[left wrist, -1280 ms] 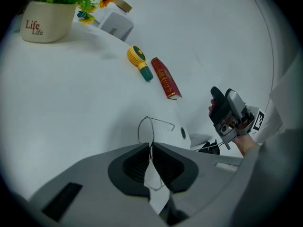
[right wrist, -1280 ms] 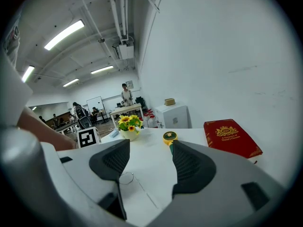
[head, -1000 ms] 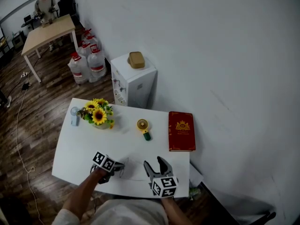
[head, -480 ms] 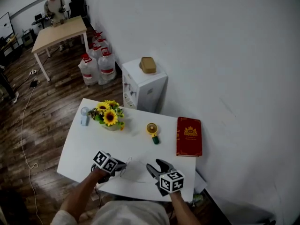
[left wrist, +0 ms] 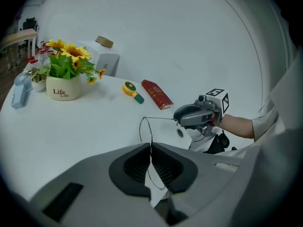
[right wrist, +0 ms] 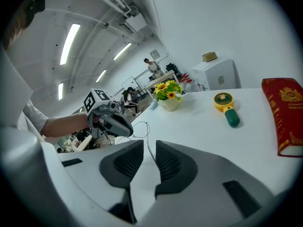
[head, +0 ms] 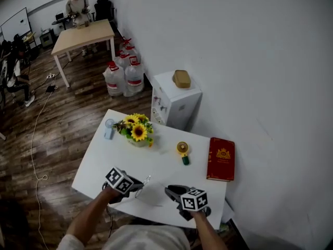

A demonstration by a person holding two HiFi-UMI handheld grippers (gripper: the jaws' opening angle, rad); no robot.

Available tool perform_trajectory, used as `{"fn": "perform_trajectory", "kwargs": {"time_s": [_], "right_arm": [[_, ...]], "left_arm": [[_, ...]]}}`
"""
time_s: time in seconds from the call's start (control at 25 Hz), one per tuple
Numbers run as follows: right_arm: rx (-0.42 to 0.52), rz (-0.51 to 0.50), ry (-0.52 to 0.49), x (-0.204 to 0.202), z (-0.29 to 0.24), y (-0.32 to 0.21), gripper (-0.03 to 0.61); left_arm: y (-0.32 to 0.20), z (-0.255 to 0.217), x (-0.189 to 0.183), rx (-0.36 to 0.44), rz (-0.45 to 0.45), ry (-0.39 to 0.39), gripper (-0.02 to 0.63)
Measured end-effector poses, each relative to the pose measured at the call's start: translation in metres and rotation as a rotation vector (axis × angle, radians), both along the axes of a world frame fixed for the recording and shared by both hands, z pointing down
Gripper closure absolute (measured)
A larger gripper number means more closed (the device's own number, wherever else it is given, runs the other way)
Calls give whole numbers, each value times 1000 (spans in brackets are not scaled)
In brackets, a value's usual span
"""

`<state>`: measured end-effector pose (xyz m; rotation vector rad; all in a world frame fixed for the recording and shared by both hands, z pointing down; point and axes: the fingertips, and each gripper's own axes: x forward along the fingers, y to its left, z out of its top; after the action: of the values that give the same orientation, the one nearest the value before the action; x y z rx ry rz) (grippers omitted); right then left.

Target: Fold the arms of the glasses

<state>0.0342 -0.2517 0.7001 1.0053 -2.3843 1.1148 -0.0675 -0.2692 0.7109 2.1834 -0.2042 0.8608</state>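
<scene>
Thin wire-framed glasses [head: 149,183] hang above the near edge of the white table [head: 99,163], between the two grippers. My left gripper [left wrist: 151,156] is shut on a lens rim [left wrist: 144,132], and from there one arm runs level toward my right gripper [left wrist: 180,117]. In the right gripper view, the glasses [right wrist: 141,128] stick out of the left gripper [right wrist: 116,124]. A thin wire arm passes down into the gap of my right gripper [right wrist: 149,156]. Its jaws have just been closing; a narrow gap still shows and the pads do not press the wire.
On the table stand a sunflower pot [head: 136,134], a small blue fan [head: 109,129], a yellow hand fan [head: 182,151] and a red book [head: 221,159]. A white cabinet [head: 176,102] and water bottles [head: 124,74] stand behind, along the wall.
My right gripper has swung left and down to the glasses and its jaws have narrowed around the arm. My left gripper has lifted the glasses slightly. The head view has shifted.
</scene>
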Motion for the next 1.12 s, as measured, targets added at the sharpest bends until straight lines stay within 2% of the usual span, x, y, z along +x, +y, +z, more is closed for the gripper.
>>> {"fn": "perform_trajectory", "kwargs": {"time_s": [0.16,0.32,0.6,0.96,1.04,1.12], "right_arm": [[-28,-83,-21,-26,5,7,540],[-53,-186,-36,-61,8,16,557],[-72,-323,-45,-115,16,23,534],[-70,-392,-59,-158,19,27,515],[-74,-387,-61,-161,22,28,489],[-67,-369,-53,-161,24,28,402]], "left_arm": [[2,-1,-15,2,-25,-1,601],[0,-4,-25,8,-52,5,601],[-2,-13,-35,33,-70,11,601],[8,-19,-39,28,-104,33,601],[9,-19,-39,31,-114,37,601],[9,-19,-40,37,-127,35,601]]}}
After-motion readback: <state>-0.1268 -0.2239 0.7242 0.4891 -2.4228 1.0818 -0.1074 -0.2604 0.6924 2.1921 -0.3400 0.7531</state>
